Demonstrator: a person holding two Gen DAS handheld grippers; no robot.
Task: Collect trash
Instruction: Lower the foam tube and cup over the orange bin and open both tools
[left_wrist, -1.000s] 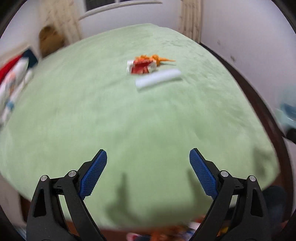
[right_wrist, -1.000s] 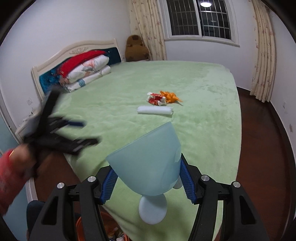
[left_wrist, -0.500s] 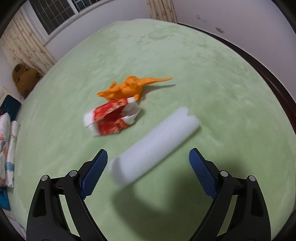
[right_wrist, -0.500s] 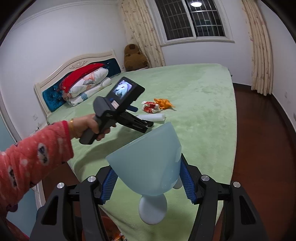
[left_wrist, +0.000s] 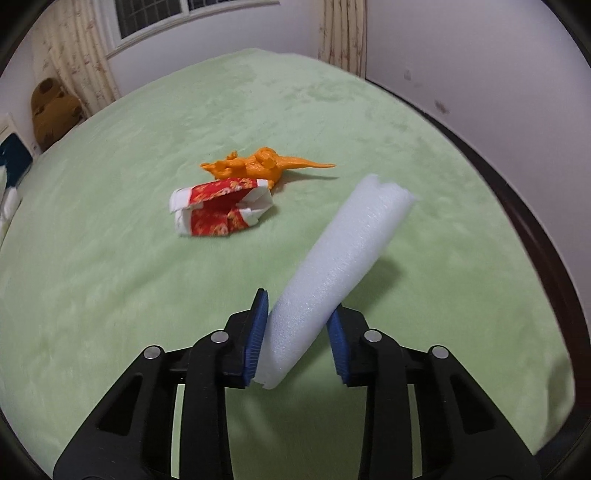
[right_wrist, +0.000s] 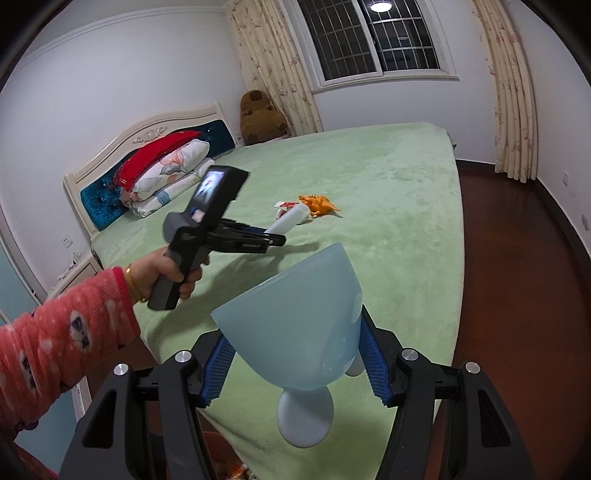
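A white foam roll (left_wrist: 343, 251) sits between the blue pads of my left gripper (left_wrist: 298, 306), whose jaws are closing on its near end. The roll tilts up off the green bed (left_wrist: 110, 295). Beyond it lie a crumpled red-and-white wrapper (left_wrist: 221, 210) and an orange toy dinosaur (left_wrist: 258, 166). The right wrist view shows the left gripper (right_wrist: 275, 240) in a person's hand, with the foam roll (right_wrist: 291, 218) sticking out of it. My right gripper (right_wrist: 293, 336) is shut on a pale blue plastic bin (right_wrist: 295, 314), held over the bed's near corner.
Pillows (right_wrist: 166, 173) and a padded headboard (right_wrist: 110, 177) are at the bed's left end. A brown plush toy (right_wrist: 262, 118) sits by the curtains. Dark wooden floor (right_wrist: 517, 277) runs along the bed's right side. A red sleeve (right_wrist: 62, 354) reaches in from the left.
The left gripper came forward over the bed to the foam roll and closed around its near end. The roll now tips upward. The right gripper and the bin barely moved.
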